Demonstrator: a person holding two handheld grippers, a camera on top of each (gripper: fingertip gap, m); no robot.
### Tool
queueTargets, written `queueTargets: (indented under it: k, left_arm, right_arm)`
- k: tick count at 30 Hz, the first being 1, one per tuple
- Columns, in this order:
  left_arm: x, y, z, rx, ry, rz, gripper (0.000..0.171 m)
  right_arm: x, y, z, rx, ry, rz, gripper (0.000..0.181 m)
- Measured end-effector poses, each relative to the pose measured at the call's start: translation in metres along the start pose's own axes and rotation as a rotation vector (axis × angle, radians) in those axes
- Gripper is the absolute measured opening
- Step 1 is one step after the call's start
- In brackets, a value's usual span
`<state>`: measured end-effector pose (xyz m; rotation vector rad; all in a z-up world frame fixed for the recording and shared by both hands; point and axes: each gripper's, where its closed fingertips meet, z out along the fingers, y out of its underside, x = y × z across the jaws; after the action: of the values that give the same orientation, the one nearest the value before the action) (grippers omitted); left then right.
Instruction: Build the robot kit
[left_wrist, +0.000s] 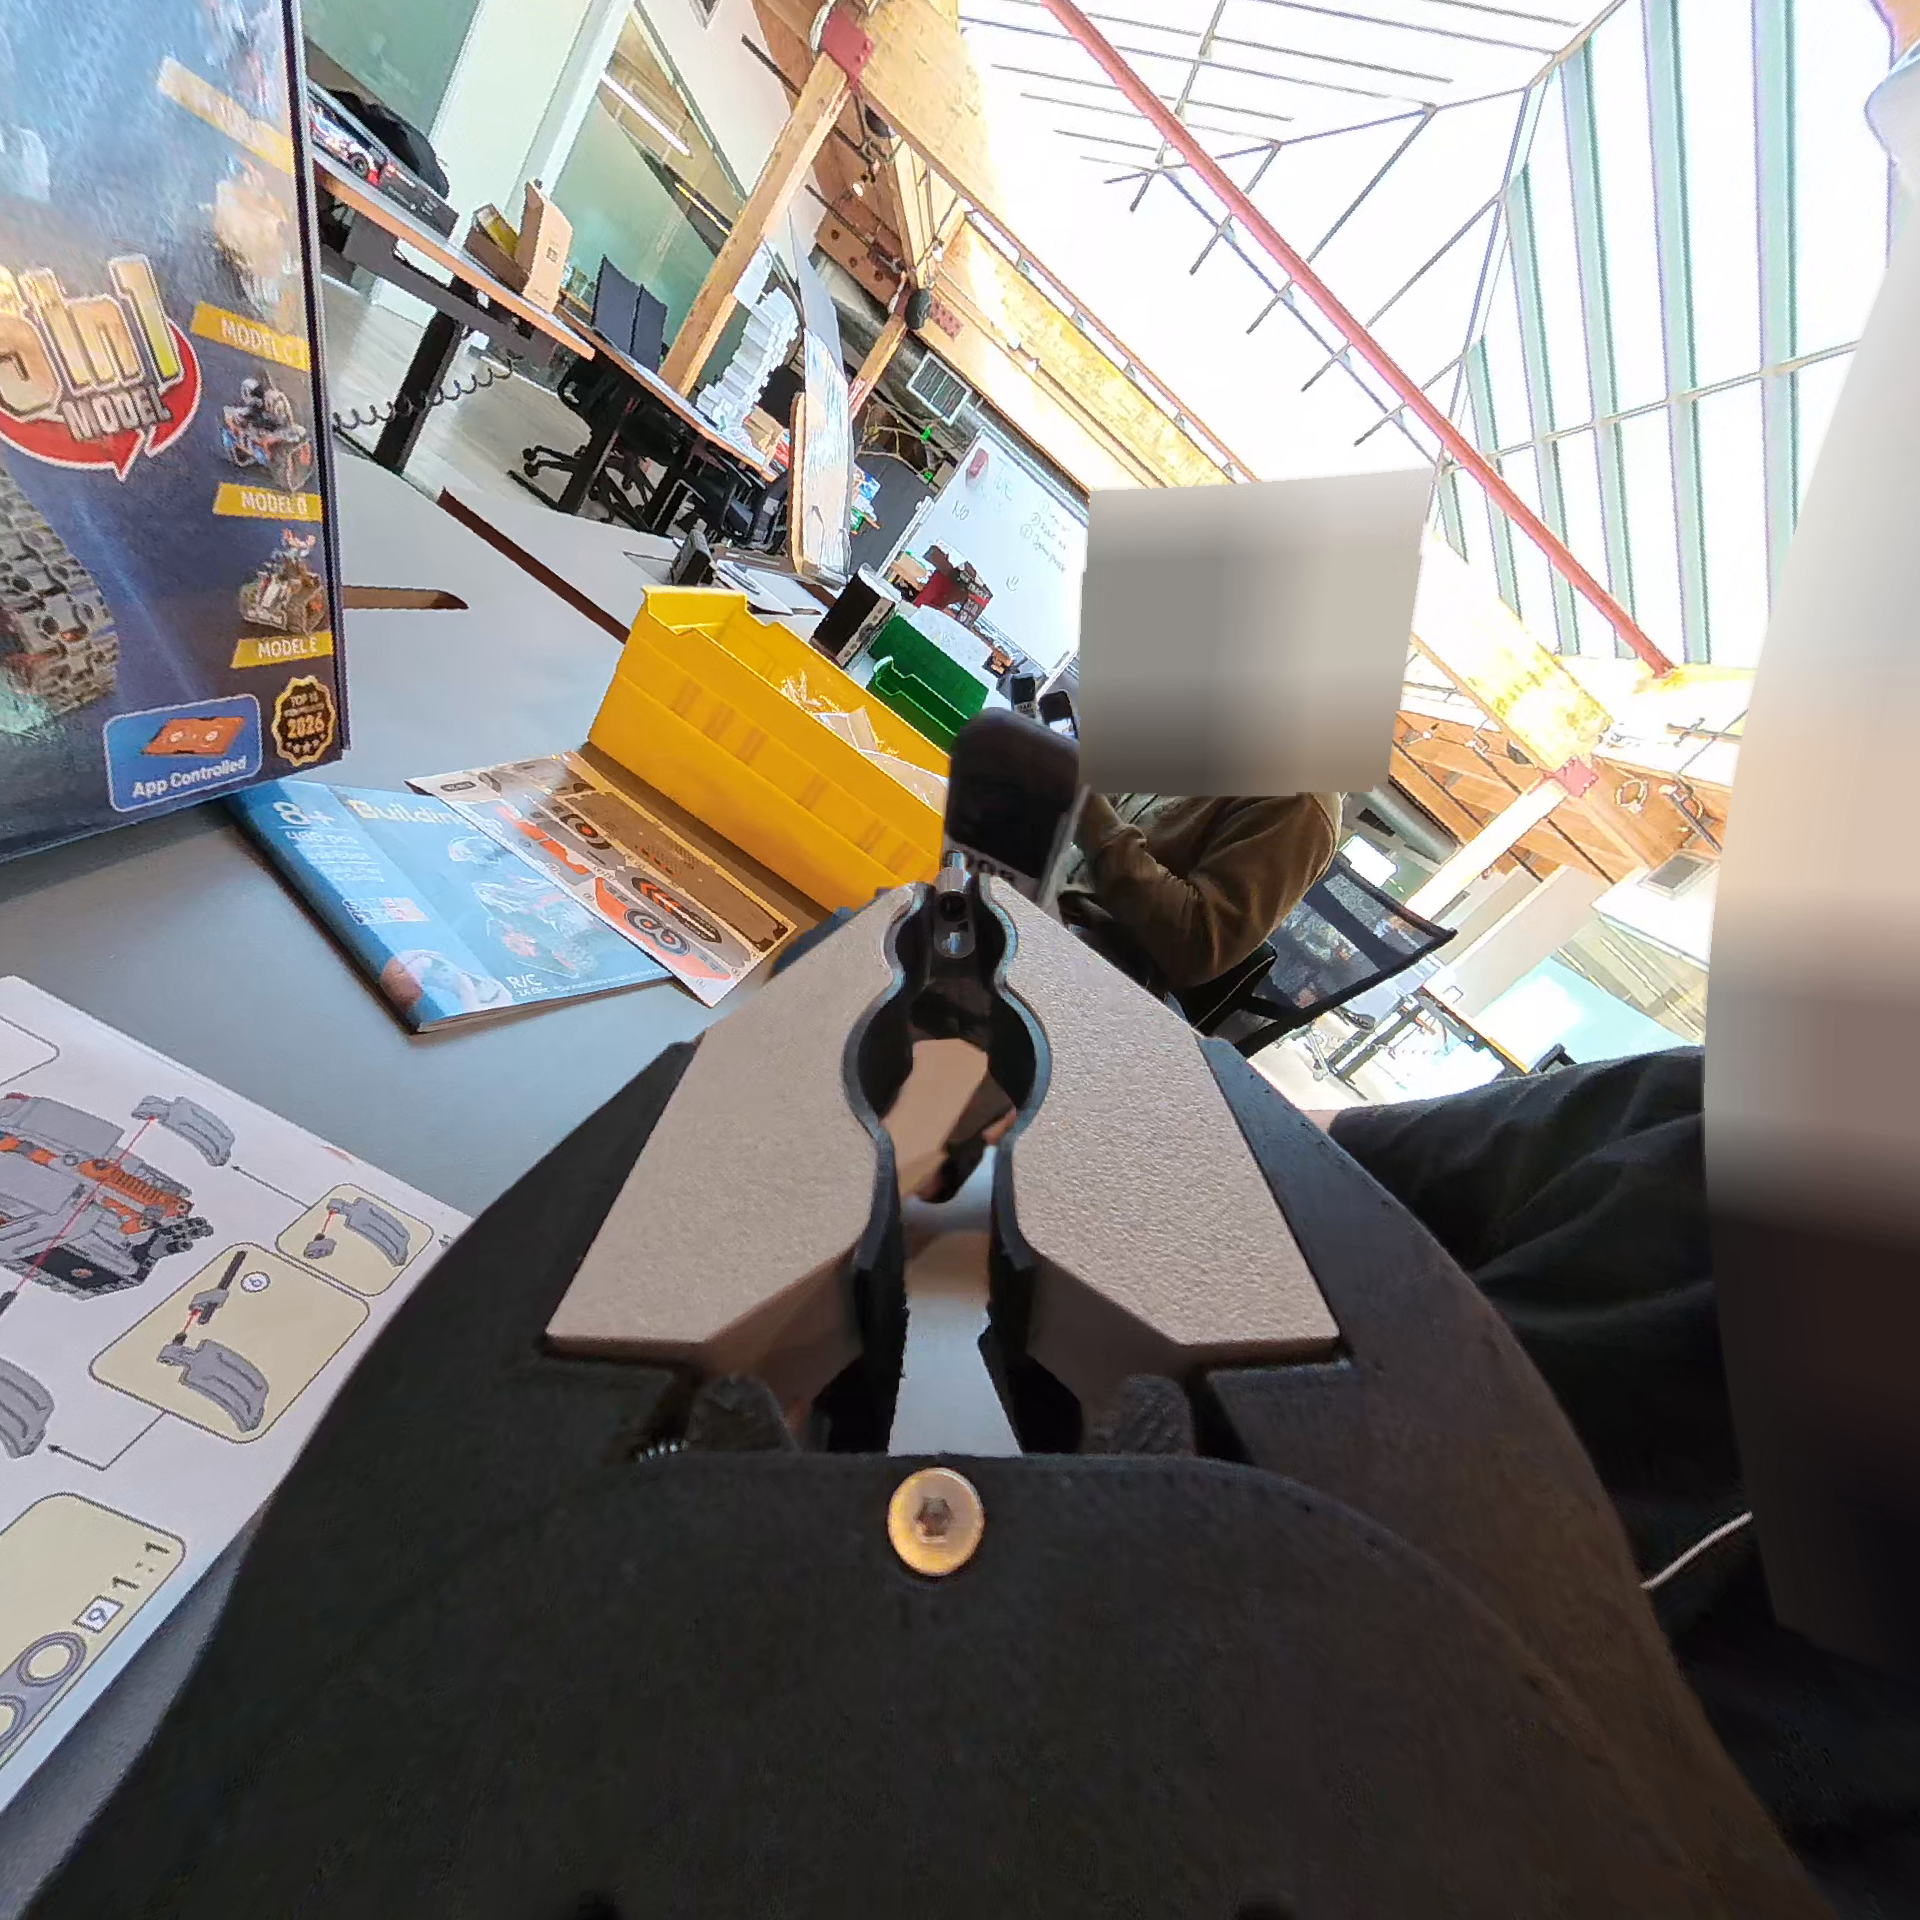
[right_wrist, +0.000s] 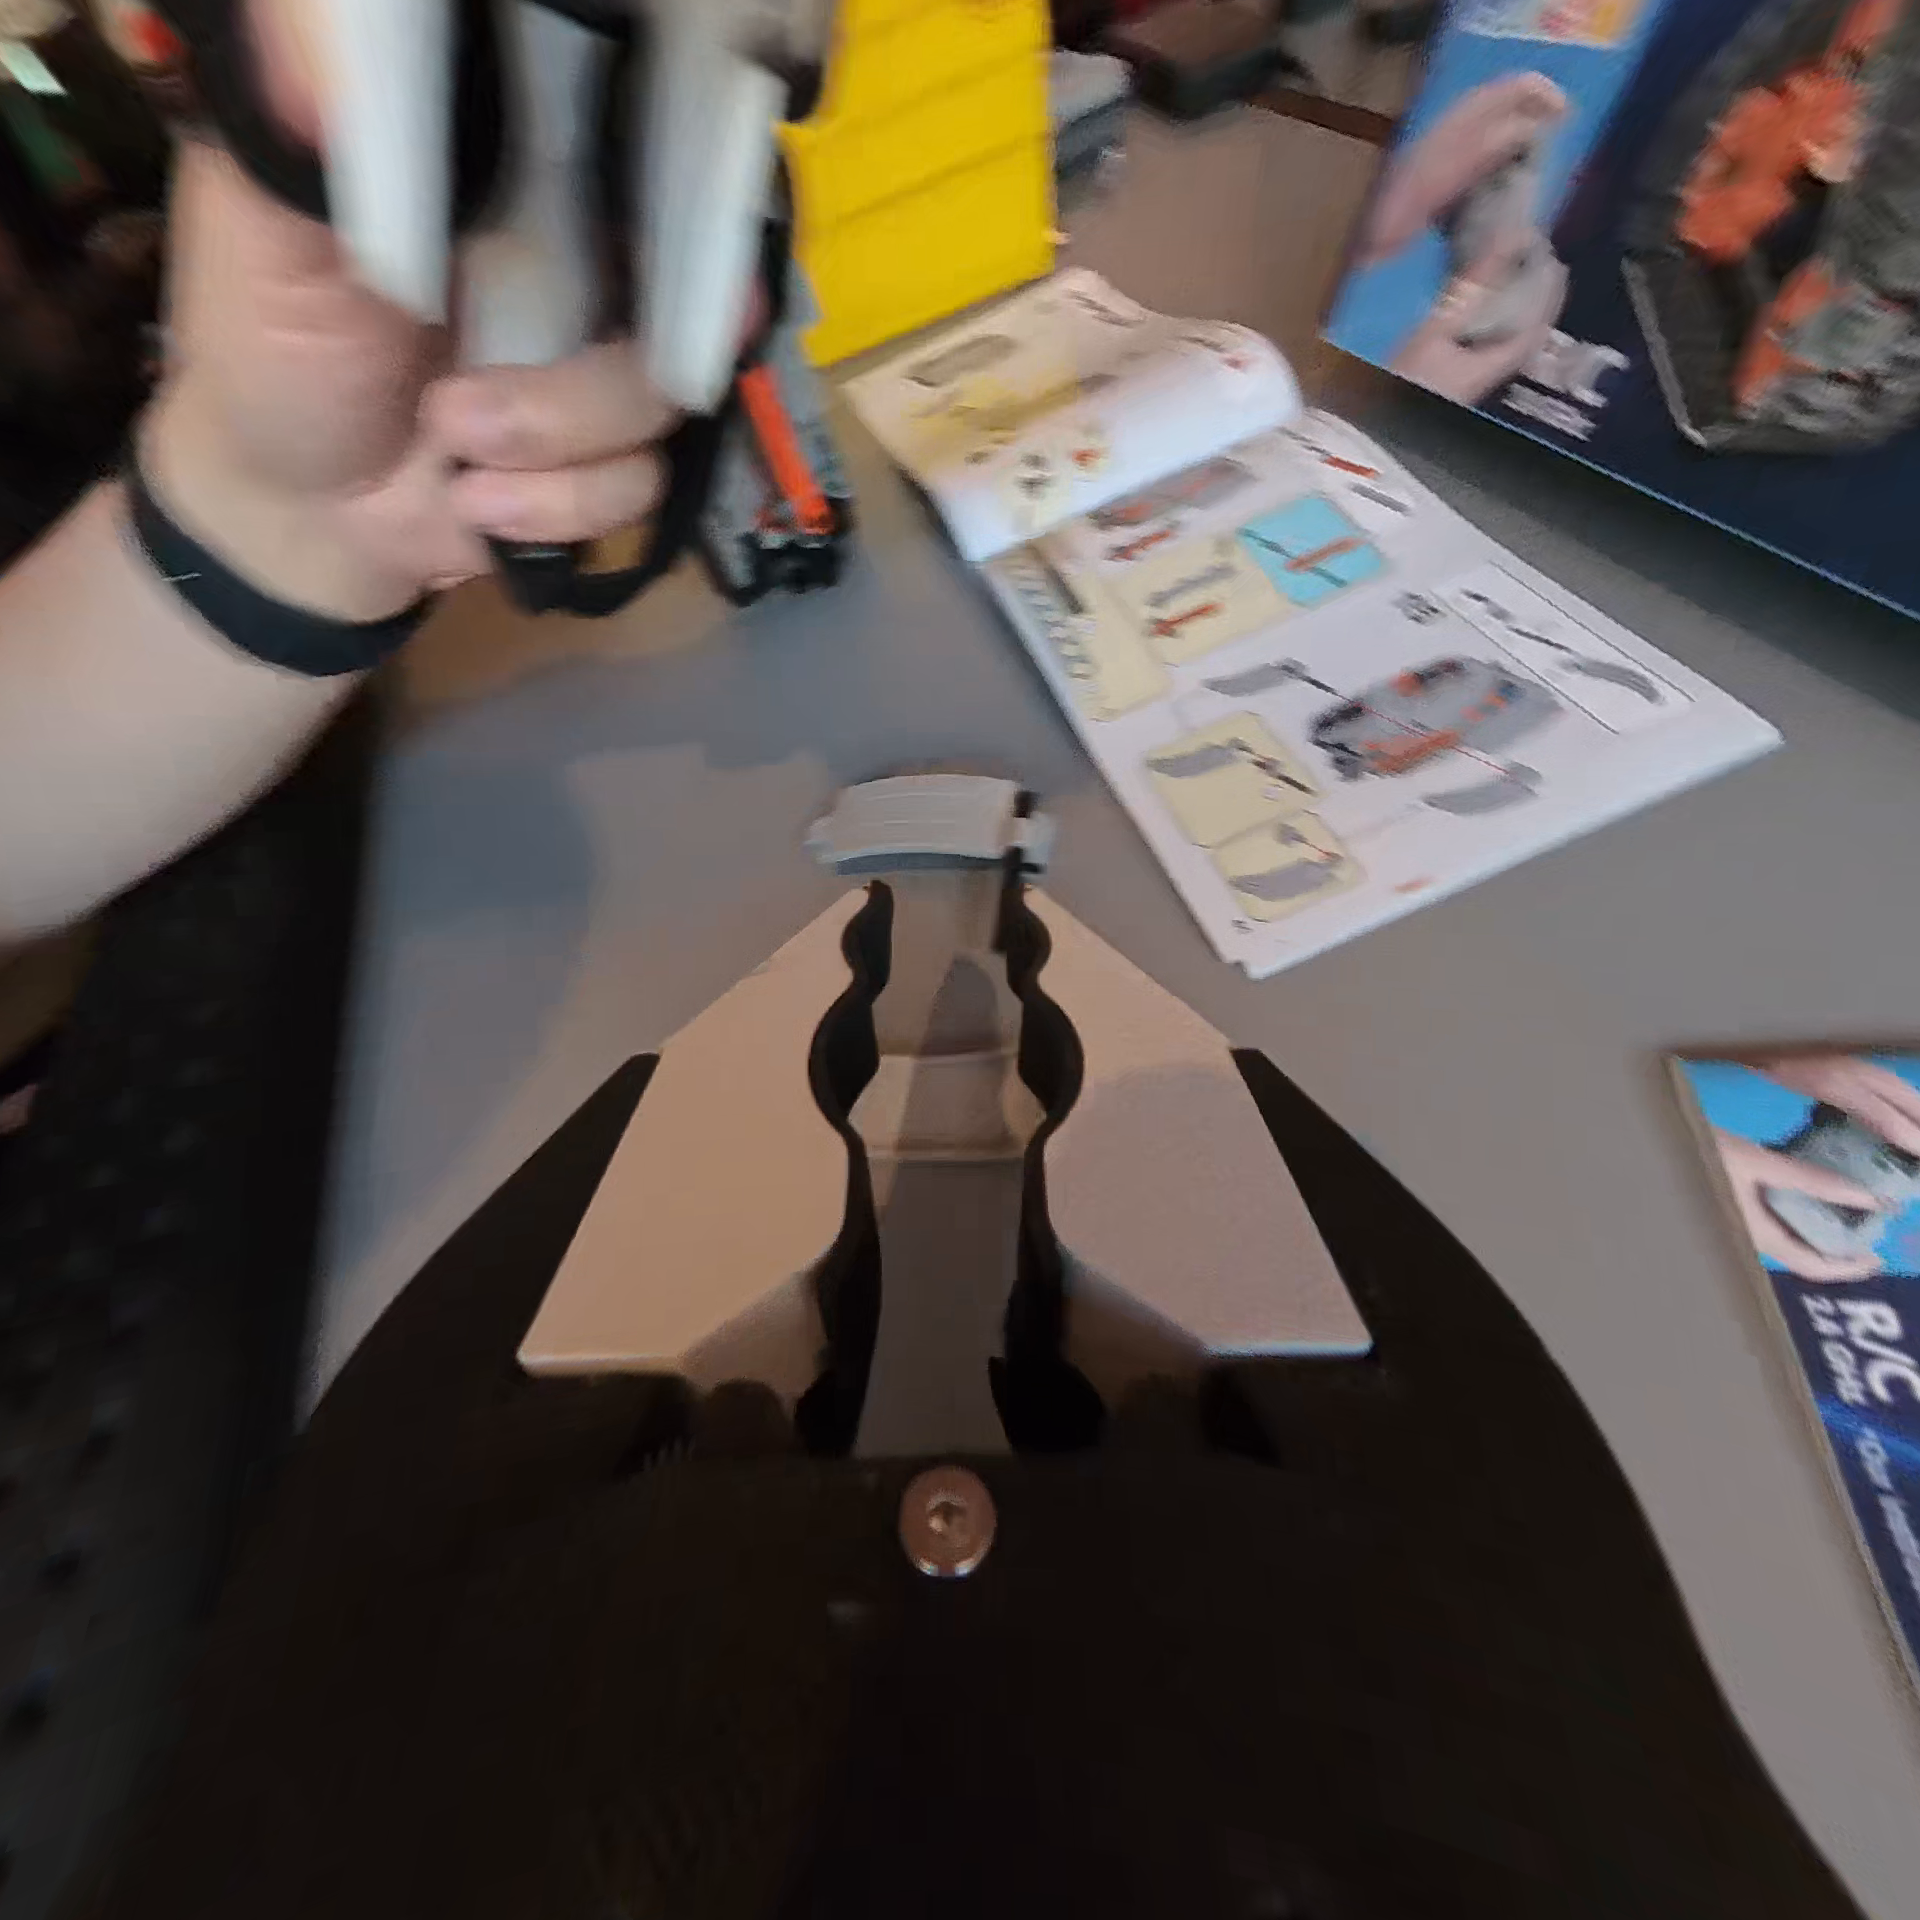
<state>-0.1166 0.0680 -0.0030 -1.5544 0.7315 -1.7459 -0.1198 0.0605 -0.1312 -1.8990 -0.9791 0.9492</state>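
L tongs (left_wrist: 951, 904) pinched on small grey pin w/ black axle (left_wrist: 953, 914), raised off grey table (left_wrist: 436, 1101). R tongs (right_wrist: 940, 883) grip curved grey plastic block (right_wrist: 914, 826) nr open instruction booklet (right_wrist: 1351, 665).

An open-plan office workshop is indicated by long desks (left_wrist: 488, 281), a whiteboard (left_wrist: 1003, 530), office chairs (left_wrist: 1340, 956) and exposed timber beams (left_wrist: 769, 197).

My left tool (left_wrist: 951, 914): matt, grainy grey plastic fingers (left_wrist: 748, 1164) on rough black printed plastic, with a bright metal screw (left_wrist: 935, 1522). My right tool (right_wrist: 940, 904) nips a smooth grey plastic brick piece (right_wrist: 914, 831). Worktop (right_wrist: 623, 883): smooth, matt grey. Instruction booklet (right_wrist: 1351, 675): paper. Bin (left_wrist: 748, 748): glossy yellow plastic. Box (left_wrist: 156, 416): glossy printed card.
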Motion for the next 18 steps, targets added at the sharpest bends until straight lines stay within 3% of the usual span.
queueTargets:
  k: [4, 8, 12, 18]
  left_arm:
    - [0.002, -0.005, -0.004, 0.017, 0.003, 0.004, 0.004]
    - [0.001, -0.005, -0.005, 0.017, 0.005, -0.002, 0.004]
    - [0.000, -0.005, -0.006, 0.016, 0.003, -0.006, 0.004]
    - [-0.003, -0.006, -0.007, 0.023, -0.005, -0.014, 0.004]
  right_arm:
    - [0.012, 0.015, 0.021, -0.121, 0.124, -0.078, 0.022]
    - [0.010, 0.029, 0.029, -0.210, 0.135, -0.072, 0.019]
    - [0.009, 0.025, 0.028, -0.193, 0.139, -0.098, 0.004]
    - [0.014, 0.025, 0.024, -0.178, 0.161, -0.143, 0.002]
